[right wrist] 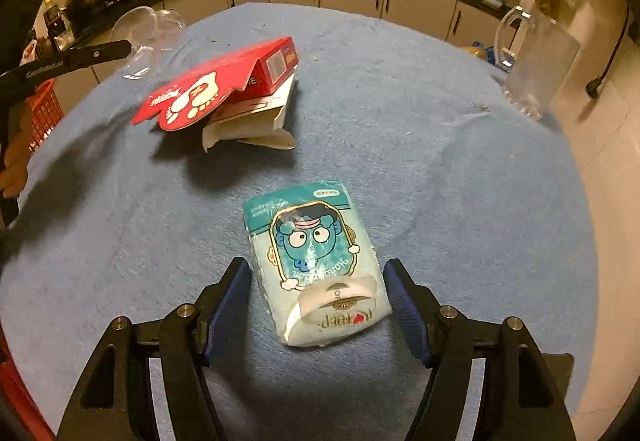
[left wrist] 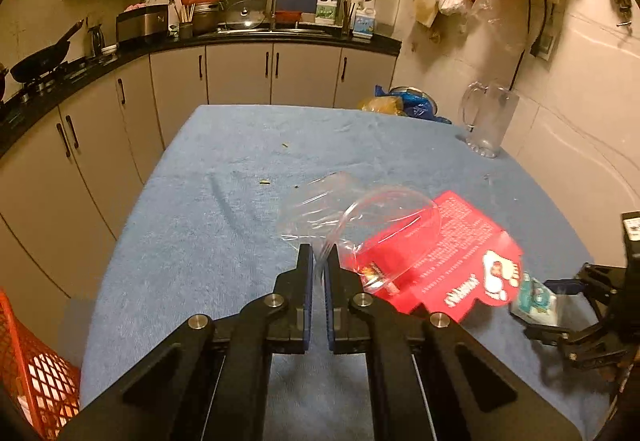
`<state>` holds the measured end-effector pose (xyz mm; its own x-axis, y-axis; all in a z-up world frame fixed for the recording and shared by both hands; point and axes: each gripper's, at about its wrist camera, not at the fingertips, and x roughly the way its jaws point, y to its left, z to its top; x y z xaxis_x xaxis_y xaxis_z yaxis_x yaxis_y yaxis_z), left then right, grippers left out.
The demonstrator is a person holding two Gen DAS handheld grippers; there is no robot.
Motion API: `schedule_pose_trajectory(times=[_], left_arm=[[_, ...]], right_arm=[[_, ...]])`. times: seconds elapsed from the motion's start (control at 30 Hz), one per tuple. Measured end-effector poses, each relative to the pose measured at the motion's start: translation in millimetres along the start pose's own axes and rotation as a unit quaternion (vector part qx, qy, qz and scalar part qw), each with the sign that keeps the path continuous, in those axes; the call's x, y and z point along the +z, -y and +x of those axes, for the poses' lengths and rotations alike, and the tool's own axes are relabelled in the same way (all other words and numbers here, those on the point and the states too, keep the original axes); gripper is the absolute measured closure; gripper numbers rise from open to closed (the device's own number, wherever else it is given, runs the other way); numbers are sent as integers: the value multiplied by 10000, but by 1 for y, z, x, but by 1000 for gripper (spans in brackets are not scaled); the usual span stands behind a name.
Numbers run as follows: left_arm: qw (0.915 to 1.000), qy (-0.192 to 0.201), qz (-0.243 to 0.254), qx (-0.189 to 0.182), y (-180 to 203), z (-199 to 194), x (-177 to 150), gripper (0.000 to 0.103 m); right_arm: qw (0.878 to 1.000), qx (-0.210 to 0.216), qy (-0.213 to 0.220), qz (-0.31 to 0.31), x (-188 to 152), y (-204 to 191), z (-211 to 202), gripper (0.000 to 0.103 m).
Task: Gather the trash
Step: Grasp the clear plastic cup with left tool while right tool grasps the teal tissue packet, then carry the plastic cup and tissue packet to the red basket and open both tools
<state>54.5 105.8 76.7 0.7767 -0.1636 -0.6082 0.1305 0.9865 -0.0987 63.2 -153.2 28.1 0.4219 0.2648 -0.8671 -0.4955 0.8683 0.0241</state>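
My left gripper [left wrist: 318, 257] is shut on the edge of a clear plastic container [left wrist: 360, 213] and holds it above the blue tablecloth [left wrist: 200, 201]; the container also shows in the right wrist view [right wrist: 148, 29]. A torn red cardboard box [left wrist: 452, 261] lies on the cloth just right of it, also seen in the right wrist view [right wrist: 228, 89]. My right gripper [right wrist: 316, 269] is open, its fingers on either side of a light blue tissue pack [right wrist: 316, 265] that lies on the cloth. The pack also shows in the left wrist view [left wrist: 536, 299].
An orange plastic crate [left wrist: 36, 369] stands off the table's left edge. A clear glass pitcher [right wrist: 536, 57] stands at the table's far right, with bags [left wrist: 404, 103] behind it. Small crumbs [left wrist: 264, 183] lie on the cloth. Kitchen counters run behind.
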Motion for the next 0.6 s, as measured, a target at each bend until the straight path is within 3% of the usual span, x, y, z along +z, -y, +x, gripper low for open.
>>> schedule_pose_trajectory(times=[0.1, 0.13, 0.33, 0.6], left_arm=[[10000, 53, 2, -48, 5, -9, -4, 98], [10000, 64, 1, -62, 7, -12, -6, 98], [9999, 55, -7, -138, 18, -28, -18, 98], [9998, 98, -92, -129, 22, -58, -39, 98]], right_arm=[[9997, 87, 74, 207, 0, 4, 1, 31], [9996, 79, 116, 256, -1, 5, 0, 40], [9968, 295, 424, 609, -7, -3, -15, 54], [9860, 917, 1054, 914, -10, -55, -61, 54]])
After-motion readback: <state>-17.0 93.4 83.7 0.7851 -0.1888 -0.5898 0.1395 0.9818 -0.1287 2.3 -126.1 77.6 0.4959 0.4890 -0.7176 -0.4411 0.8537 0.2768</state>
